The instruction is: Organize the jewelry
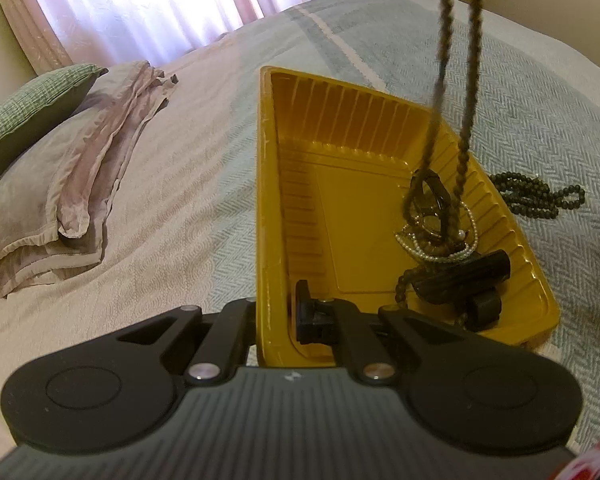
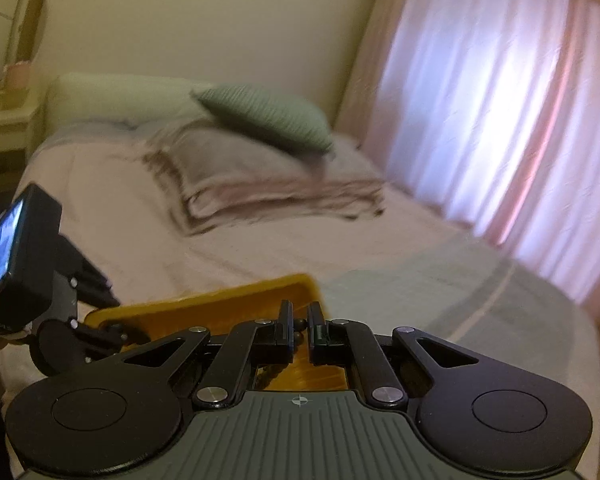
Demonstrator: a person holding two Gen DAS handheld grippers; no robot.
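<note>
While clamped on the yellow tray's (image 1: 268,208) rim, left gripper (image 1: 276,320); right gripper (image 2: 299,326) pinching beaded necklace (image 2: 300,324).

bed (image 1: 180,200) bears yellow tray (image 1: 266,208), black beads (image 1: 540,196), pillows (image 1: 40,184).

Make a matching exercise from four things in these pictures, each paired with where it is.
1 brown necklace
2 black beads
3 green cushion
4 tray

a resting on the pillow
b lying on the bedspread beside the tray
c hanging down over the tray
d wall pinched in the jaws of the left gripper

Pairs: 1-c, 2-b, 3-a, 4-d
</note>
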